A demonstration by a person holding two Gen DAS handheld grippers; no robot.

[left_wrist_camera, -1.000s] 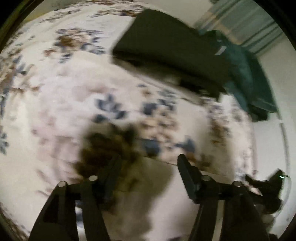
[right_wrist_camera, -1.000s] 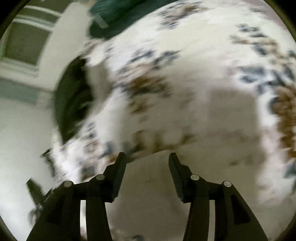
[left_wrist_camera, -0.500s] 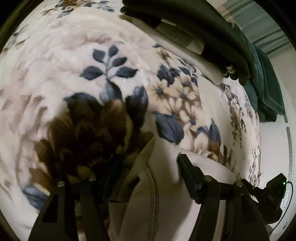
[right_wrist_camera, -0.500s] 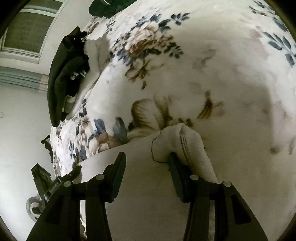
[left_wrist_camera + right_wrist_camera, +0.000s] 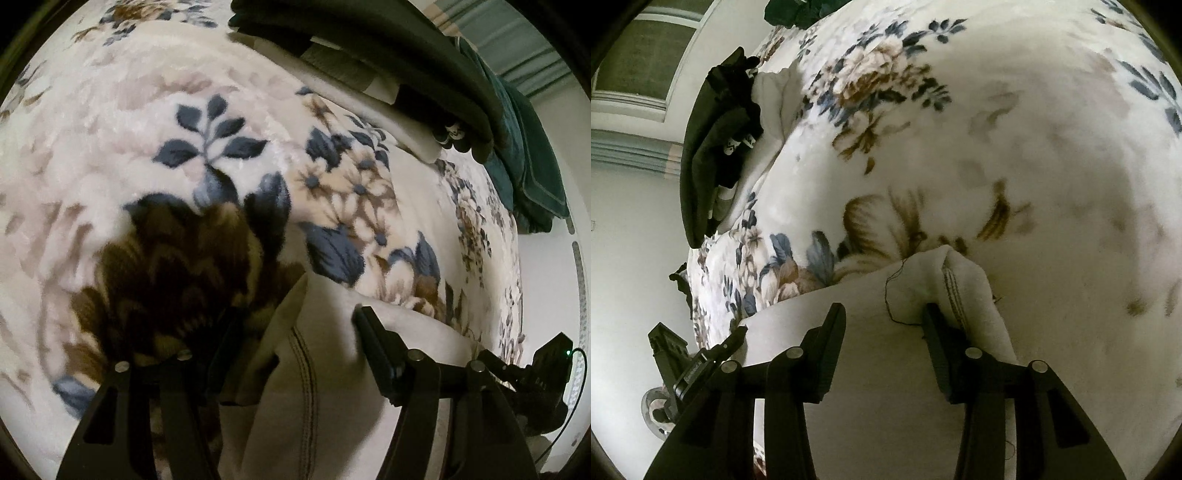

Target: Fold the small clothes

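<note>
A cream garment with dark stitched seams lies on a floral blanket. My left gripper is open, its jaws straddling one corner of the garment close to the blanket. In the right wrist view the same cream garment fills the foreground. My right gripper is open, its jaws straddling the other seamed corner, with a loose dark thread hanging there. Neither gripper is closed on the cloth.
A pile of folded clothes, dark on top of lighter pieces, lies further back on the blanket, with a dark green cloth beside it. The pile also shows in the right wrist view. The other gripper is at the left edge.
Both grippers have come down to the blanket and closer to the cream garment's corners. In the last half second they barely moved. Both stayed open.
</note>
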